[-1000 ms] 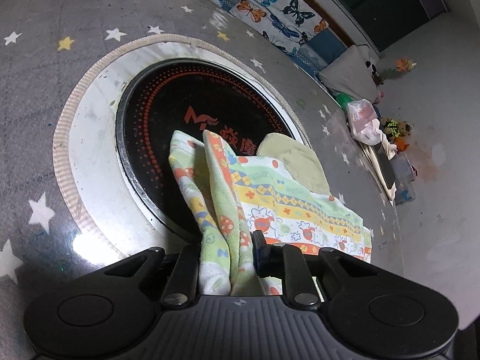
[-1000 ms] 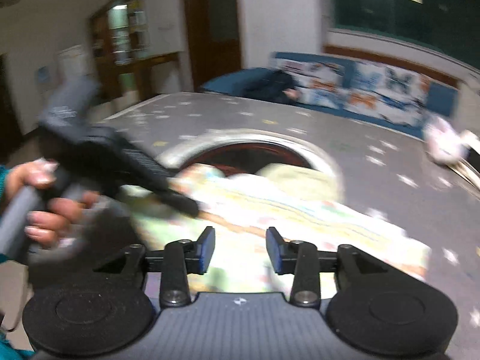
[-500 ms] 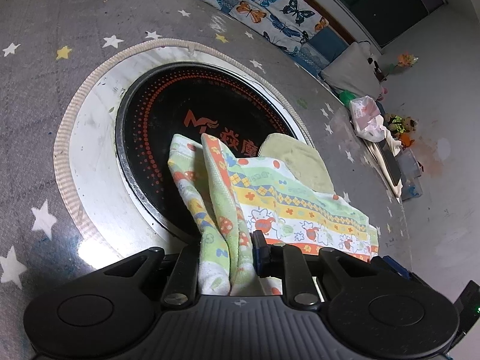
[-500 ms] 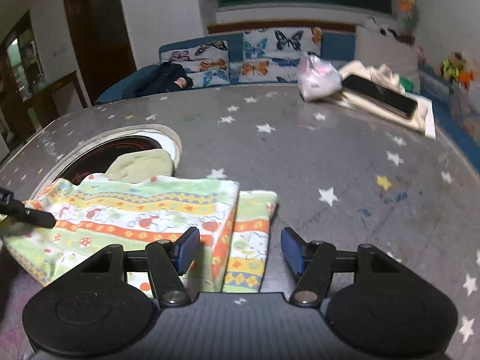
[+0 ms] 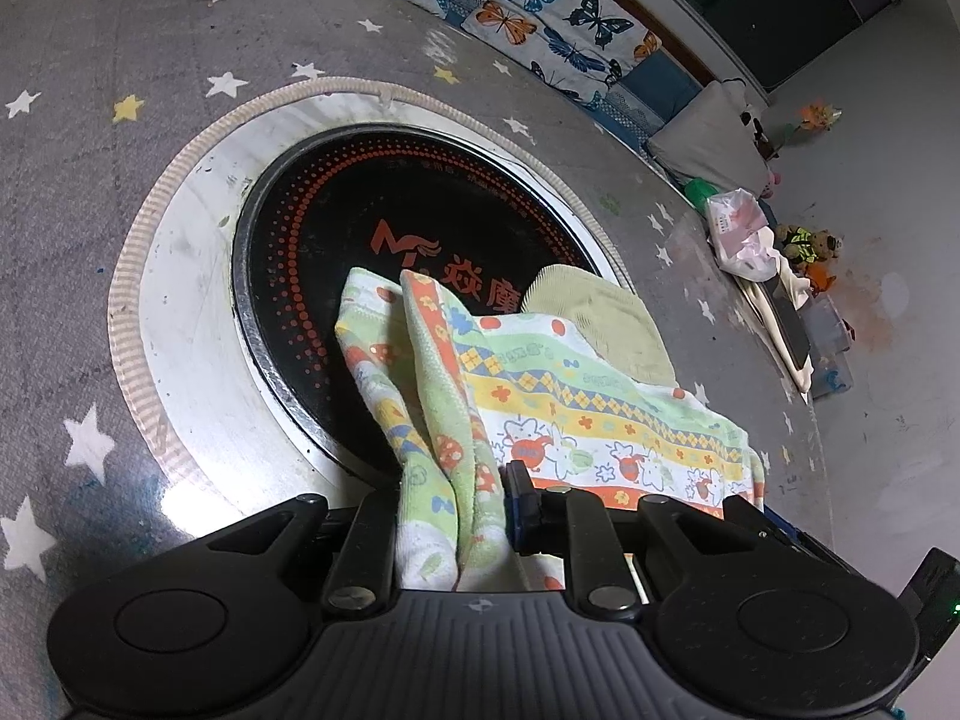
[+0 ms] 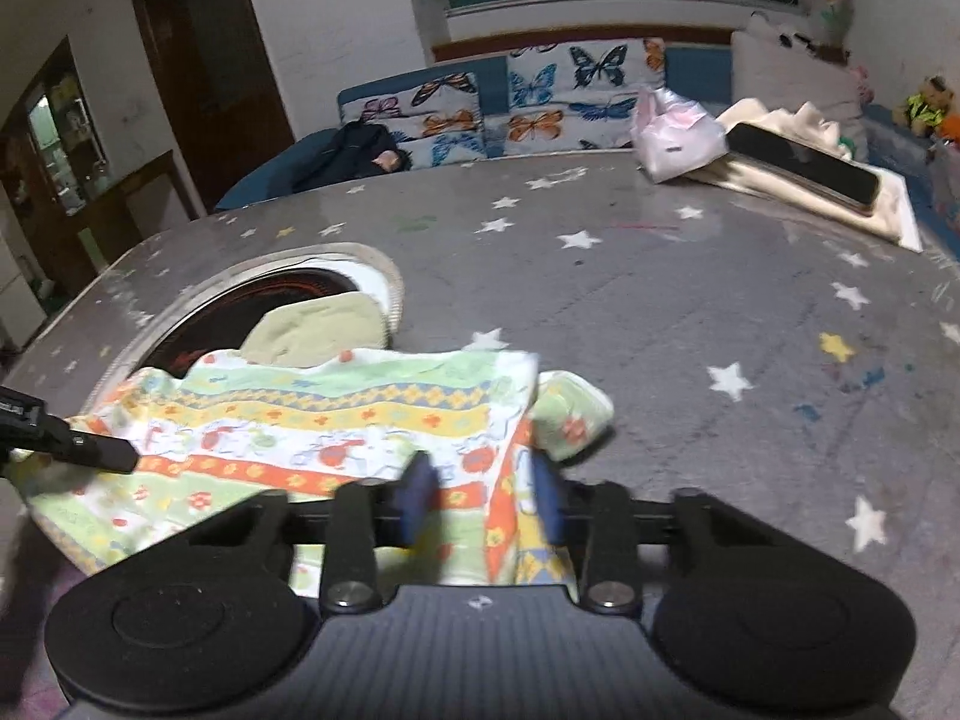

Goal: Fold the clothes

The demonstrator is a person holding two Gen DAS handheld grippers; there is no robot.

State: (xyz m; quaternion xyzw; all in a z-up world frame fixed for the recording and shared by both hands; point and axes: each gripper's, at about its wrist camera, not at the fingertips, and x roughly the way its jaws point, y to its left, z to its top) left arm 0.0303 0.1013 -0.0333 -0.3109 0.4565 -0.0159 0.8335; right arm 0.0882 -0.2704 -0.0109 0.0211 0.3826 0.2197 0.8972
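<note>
Right tongs [image 6: 480,495] have advanced, now straddling the garment's [image 6: 312,420] corner (blurred).

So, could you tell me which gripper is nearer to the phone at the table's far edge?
Right. The right gripper is at the cloth's end toward the phone; the left gripper grips the opposite end.

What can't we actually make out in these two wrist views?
- Right wrist: right tongs are motion-blurred; whether they pinch the patterned cloth is unclear.
- Left wrist: the cloth's near end is hidden behind the left tongs body.
- Both views: the plain green item is mostly covered by the cloth.
- Left wrist: the cooktop printing is partly hidden by the cloth.
</note>
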